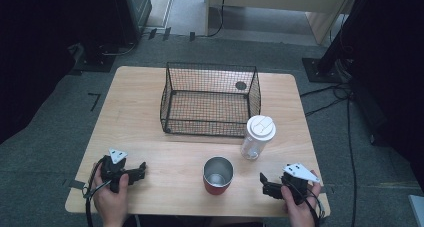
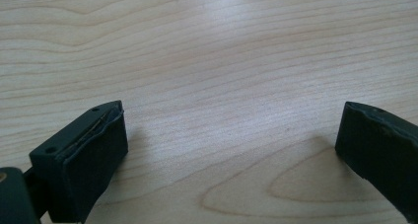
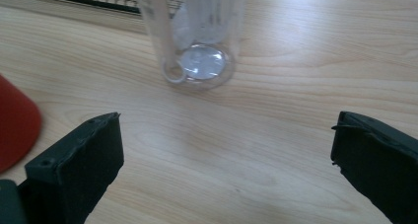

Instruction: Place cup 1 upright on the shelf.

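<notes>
The right hand-held gripper, jaws spread wide and empty, rests near the counter's front edge, with bare wood between it and the clear lidded bottle beside the red-sided steel cup, while the left hand-held gripper lies likewise spread.

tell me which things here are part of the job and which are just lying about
Part of the job, most likely:
- clear bottle with a white lid, straight ahead of the open right gripper
- red cup, steel inside, between the grippers
- wire basket, behind both
- left gripper, open over bare wood

Just lying about:
- table as the work surface
- cables on the floor
</notes>
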A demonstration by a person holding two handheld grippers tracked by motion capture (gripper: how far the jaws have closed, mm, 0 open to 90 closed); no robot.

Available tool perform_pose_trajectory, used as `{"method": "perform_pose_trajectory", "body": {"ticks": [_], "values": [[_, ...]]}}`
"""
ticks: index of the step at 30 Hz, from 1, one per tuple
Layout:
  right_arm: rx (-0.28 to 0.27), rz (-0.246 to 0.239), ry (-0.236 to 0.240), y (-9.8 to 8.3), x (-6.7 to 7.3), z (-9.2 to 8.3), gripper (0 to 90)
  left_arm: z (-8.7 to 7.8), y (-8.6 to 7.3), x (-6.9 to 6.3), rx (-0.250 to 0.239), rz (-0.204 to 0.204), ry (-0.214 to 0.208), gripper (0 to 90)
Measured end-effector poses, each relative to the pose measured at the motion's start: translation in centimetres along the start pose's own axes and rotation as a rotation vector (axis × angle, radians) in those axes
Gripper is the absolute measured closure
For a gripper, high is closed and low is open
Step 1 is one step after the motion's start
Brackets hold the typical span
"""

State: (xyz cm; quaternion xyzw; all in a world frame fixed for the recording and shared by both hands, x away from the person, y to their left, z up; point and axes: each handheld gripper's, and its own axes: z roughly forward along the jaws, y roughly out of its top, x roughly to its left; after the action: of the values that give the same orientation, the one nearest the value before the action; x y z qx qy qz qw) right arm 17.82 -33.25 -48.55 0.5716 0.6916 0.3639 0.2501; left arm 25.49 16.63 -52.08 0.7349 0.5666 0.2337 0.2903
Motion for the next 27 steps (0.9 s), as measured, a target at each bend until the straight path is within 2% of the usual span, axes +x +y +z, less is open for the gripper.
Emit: {"method": "perform_pose_trajectory", "body": {"ticks": [12, 27], "values": [[0.000, -0.038, 0.060, 0.1, 3.0, 0.2, 0.0, 0.0, 0.0, 0.0, 0.000, 0.000, 0.000, 0.0], [-0.004, -0.056, 0.148, 0.1, 5.2, 0.2, 0.0, 0.0, 0.0, 0.0, 0.000, -0.001, 0.000, 0.0]]}}
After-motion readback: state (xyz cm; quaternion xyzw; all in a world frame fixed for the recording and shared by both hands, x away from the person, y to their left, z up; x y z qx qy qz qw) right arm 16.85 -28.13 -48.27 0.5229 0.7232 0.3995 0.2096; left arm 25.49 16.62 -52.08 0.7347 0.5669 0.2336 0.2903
